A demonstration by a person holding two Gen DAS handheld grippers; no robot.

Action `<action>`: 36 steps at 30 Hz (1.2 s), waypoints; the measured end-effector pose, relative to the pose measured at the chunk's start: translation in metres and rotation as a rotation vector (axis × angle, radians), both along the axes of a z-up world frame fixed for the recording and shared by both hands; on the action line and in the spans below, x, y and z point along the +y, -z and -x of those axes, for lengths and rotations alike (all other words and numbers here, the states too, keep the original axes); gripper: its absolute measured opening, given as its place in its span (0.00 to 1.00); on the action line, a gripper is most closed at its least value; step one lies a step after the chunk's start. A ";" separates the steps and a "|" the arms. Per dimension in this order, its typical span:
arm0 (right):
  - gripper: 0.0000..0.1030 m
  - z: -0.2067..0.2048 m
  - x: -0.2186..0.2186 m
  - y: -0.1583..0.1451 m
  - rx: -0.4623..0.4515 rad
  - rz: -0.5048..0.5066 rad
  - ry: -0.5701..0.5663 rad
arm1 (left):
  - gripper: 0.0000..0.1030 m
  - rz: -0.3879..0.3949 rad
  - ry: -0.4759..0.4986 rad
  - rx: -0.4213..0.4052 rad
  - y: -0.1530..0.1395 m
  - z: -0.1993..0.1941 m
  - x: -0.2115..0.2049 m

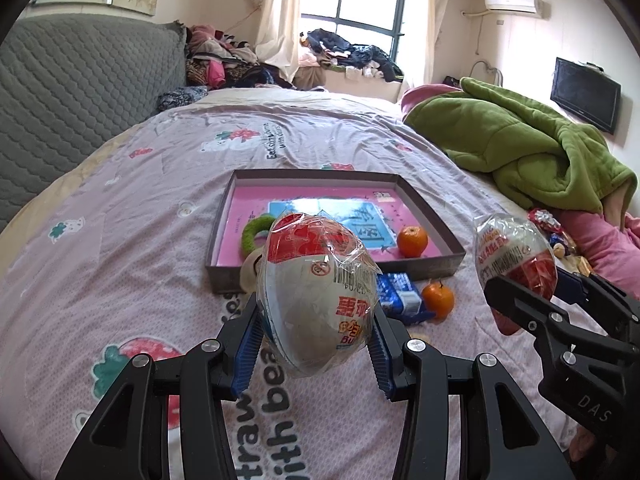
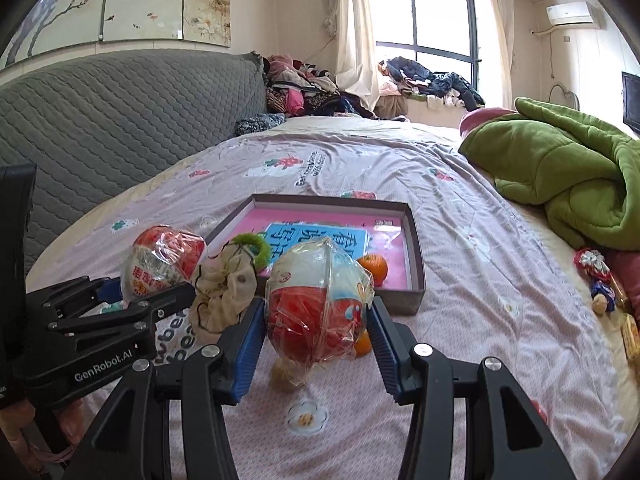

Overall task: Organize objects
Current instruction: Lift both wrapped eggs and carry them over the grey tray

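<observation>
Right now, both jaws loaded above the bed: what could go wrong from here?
1. The left gripper pinches only the lower end of its wrapped egg; slick film could let it slip or swing.
2. The right gripper and its egg hang close beside the left; they could collide heading for the box.
3. The tangerine inside may roll if bumped.

Two wrapped egg-shaped toys (image 1: 316, 288) (image 1: 514, 256); two tangerines (image 1: 412, 241) (image 1: 438, 300); one shallow box (image 1: 432, 216); one green ring (image 1: 256, 232); one cream scrunchie (image 2: 224, 292); one blue packet (image 1: 400, 296); one green blanket (image 1: 520, 148)
</observation>
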State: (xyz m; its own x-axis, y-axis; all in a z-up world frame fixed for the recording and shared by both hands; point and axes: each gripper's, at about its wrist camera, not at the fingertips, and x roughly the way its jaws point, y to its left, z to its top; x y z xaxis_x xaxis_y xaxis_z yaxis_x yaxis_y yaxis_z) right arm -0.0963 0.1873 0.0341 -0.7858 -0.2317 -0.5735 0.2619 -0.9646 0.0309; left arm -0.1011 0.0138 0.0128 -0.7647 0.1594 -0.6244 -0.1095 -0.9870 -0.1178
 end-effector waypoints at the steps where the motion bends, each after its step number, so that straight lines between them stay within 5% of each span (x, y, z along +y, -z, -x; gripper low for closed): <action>1: 0.49 0.002 0.000 0.000 0.003 -0.001 -0.001 | 0.48 -0.005 0.000 0.005 -0.001 0.002 0.002; 36: 0.49 0.117 0.032 -0.009 -0.006 -0.052 0.016 | 0.48 -0.002 -0.005 -0.032 -0.004 0.111 0.034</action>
State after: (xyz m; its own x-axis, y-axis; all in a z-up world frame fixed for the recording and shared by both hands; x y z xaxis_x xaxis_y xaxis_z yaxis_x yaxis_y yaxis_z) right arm -0.2129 0.2192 0.0433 -0.7854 -0.1893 -0.5893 0.2466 -0.9690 -0.0174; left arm -0.2123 0.0482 0.0171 -0.7453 0.1569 -0.6480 -0.1005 -0.9873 -0.1234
